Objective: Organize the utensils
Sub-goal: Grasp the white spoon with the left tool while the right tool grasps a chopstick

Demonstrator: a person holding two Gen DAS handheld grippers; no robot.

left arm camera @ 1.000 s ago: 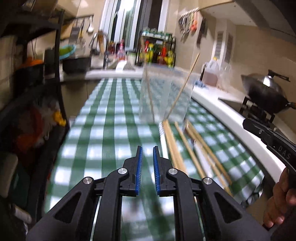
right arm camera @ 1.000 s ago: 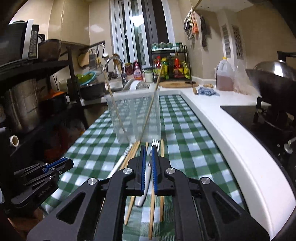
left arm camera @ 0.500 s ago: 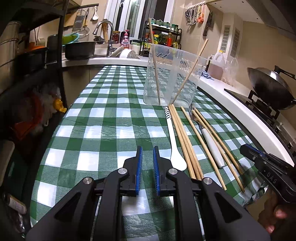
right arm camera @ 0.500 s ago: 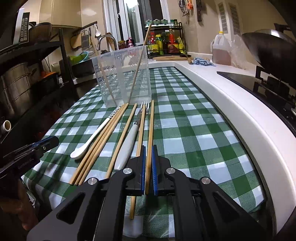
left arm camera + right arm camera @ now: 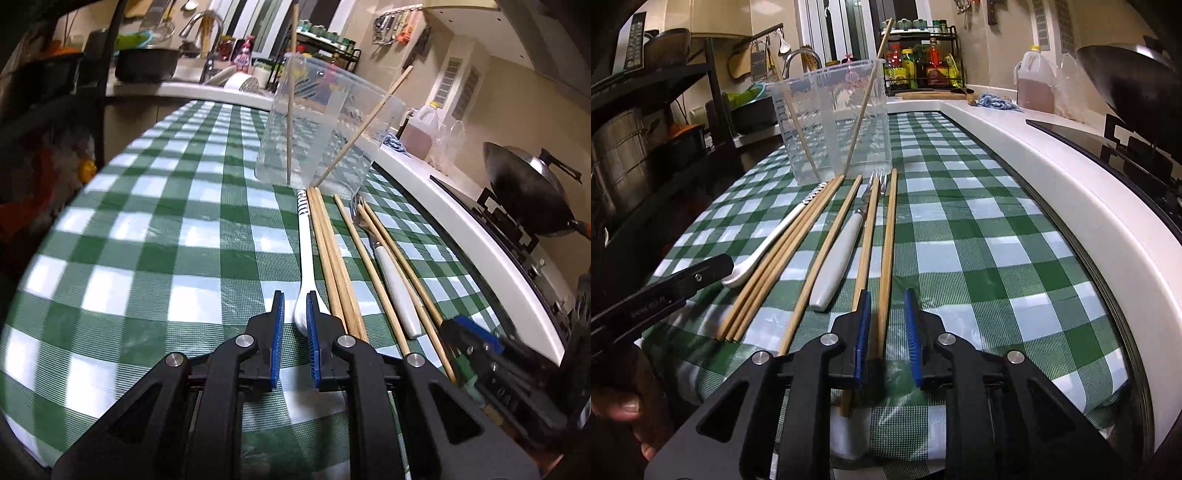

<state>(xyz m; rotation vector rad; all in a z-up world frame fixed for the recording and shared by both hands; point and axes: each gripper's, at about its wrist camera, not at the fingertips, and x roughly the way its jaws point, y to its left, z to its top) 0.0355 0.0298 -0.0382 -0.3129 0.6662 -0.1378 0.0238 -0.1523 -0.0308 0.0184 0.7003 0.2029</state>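
Where they pinched a chopstick [image 5: 886,254], the right gripper [image 5: 886,325] fingers now gape (left gripper [image 5: 294,332] slightly apart).

Home kitchen, wok [image 5: 524,192] on stove, sink faucet [image 5: 798,59], condiment rack [image 5: 923,62], checked tablecloth [image 5: 960,236]

chopstick [image 5: 886,258] near end: hidden behind right tongs [image 5: 886,328] | grip: unclear

The raised lettering on the left gripper's [image 5: 661,291] black arm is too blurred to read, and no other writing is legible.
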